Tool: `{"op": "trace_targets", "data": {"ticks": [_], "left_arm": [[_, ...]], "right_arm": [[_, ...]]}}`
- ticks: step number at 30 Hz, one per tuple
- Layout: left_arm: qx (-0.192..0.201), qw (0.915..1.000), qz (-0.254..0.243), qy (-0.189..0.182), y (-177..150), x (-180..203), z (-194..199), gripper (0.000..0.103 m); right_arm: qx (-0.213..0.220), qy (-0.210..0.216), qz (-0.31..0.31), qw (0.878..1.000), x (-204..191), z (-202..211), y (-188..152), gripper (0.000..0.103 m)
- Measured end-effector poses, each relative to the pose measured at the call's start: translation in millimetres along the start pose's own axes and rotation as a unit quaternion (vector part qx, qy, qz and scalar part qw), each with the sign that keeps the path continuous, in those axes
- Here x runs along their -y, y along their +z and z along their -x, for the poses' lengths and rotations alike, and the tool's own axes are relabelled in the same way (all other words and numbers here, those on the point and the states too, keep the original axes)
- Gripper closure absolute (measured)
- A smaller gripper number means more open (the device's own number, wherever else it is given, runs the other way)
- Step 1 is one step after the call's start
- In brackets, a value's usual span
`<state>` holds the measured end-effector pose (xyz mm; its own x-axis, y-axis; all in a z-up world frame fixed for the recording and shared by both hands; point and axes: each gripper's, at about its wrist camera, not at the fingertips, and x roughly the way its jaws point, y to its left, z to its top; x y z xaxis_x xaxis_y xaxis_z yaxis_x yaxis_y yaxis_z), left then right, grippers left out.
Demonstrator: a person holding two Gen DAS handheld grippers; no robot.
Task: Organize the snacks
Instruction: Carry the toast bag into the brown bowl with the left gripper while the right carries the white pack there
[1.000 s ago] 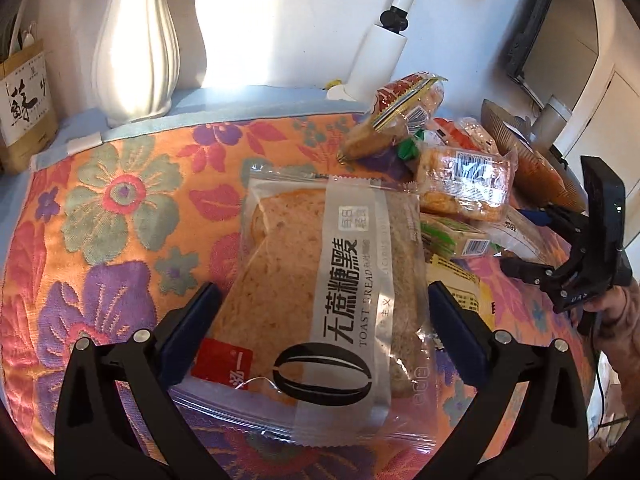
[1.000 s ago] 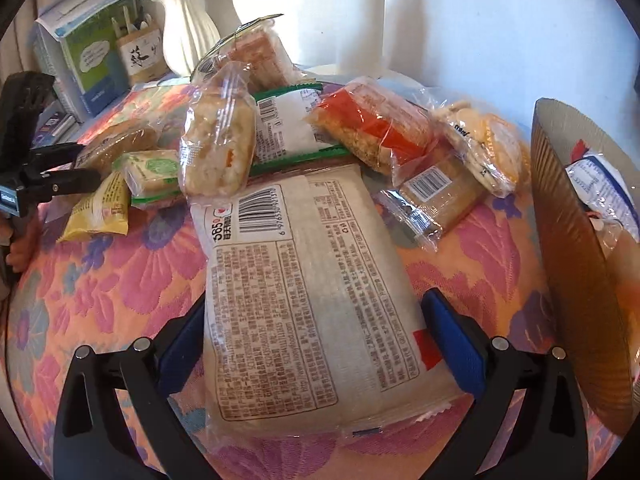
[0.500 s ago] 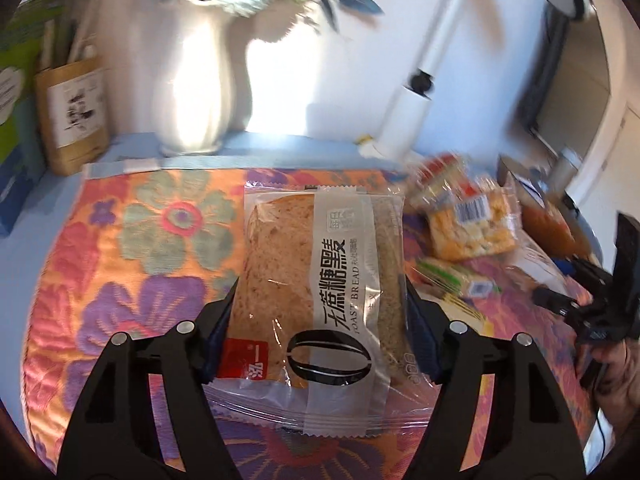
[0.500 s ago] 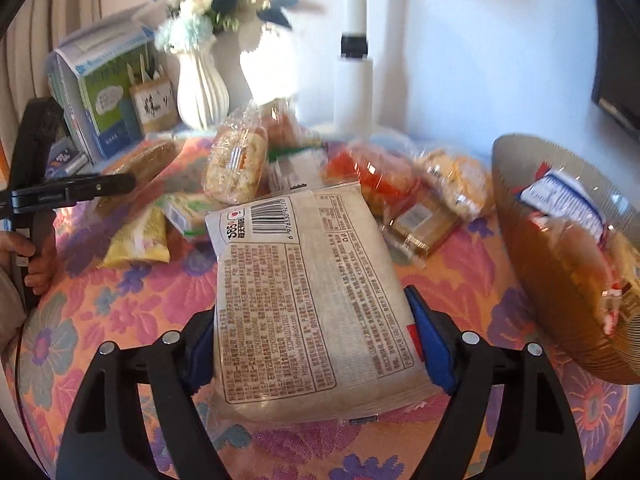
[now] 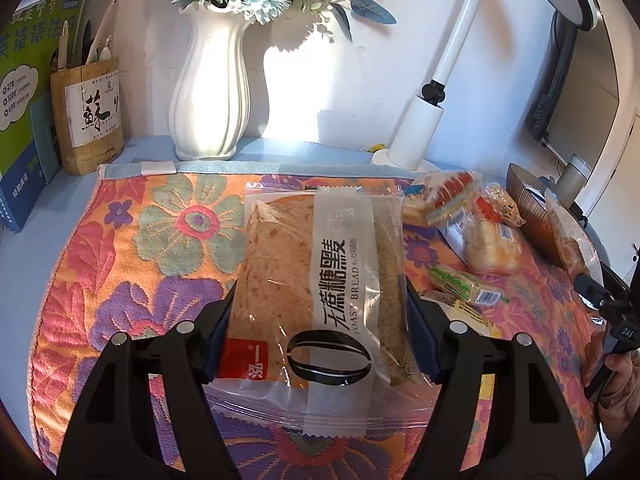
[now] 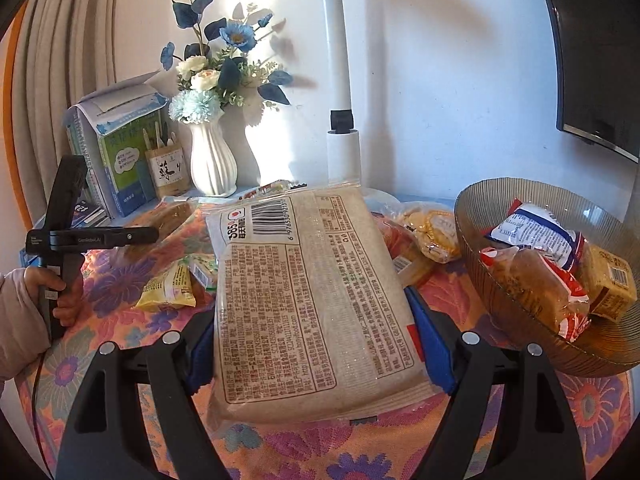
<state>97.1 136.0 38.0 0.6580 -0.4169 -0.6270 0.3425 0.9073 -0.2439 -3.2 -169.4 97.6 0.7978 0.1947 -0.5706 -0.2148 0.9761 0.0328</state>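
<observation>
**Both packs pinched and coming up off the cloth**

Since a sec ago both sets of jaws have closed in from wide open, w/ a pack between each, and the right pack now sits higher, up toward the bowl. Left hand-held gripper [image 5: 320, 320] is clenched on the toast bread pack [image 5: 320, 280], pads pressing its two long sides near the lower end; the pack sits over the floral cloth [image 5: 132, 264] on the tabletop, far end toward the white vase [image 5: 208, 92]. Right hand-held gripper [image 6: 316, 344] is grasping the white snack pack [image 6: 308, 292], back label up, also by its long sides, tilted up above the cloth.

Handling, my guess: both light, soft, film-wrapped. Bread squashes easily, so a gentle pinch across the loaf body, not the loose sealed edge, which would slip or fold. The white pack looks flatter and a bit stiffer but slick.

Beyond: loose snacks [image 6: 168, 288] lie in between, and the brown bowl [image 6: 600, 356] at right already has several packs in it – prob. the drop spot.
</observation>
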Motion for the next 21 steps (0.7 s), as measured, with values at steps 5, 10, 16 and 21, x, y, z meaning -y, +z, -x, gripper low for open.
{"op": "trace_targets", "data": {"ticks": [5, 10, 16, 21], "left_arm": [[0.006, 1.0, -0.002, 0.005, -1, 1, 2, 0.031], [0.017, 0.9998, 0.002, 0.013, -1, 1, 6, 0.031], [0.024, 0.9994, 0.005, 0.022, -1, -1, 9, 0.031], [0.027, 0.9993, 0.005, 0.024, -1, -1, 10, 0.031]], "right_arm": [[0.011, -0.003, -0.001, 1.0, -1, 3, 0, 0.023], [0.023, -0.001, -0.013, 1.0, 3, 6, -2, 0.023], [0.037, -0.007, -0.021, 0.999, 7, 12, -2, 0.023], [0.036, -0.009, -0.014, 0.999, 4, 12, -2, 0.023]]}}
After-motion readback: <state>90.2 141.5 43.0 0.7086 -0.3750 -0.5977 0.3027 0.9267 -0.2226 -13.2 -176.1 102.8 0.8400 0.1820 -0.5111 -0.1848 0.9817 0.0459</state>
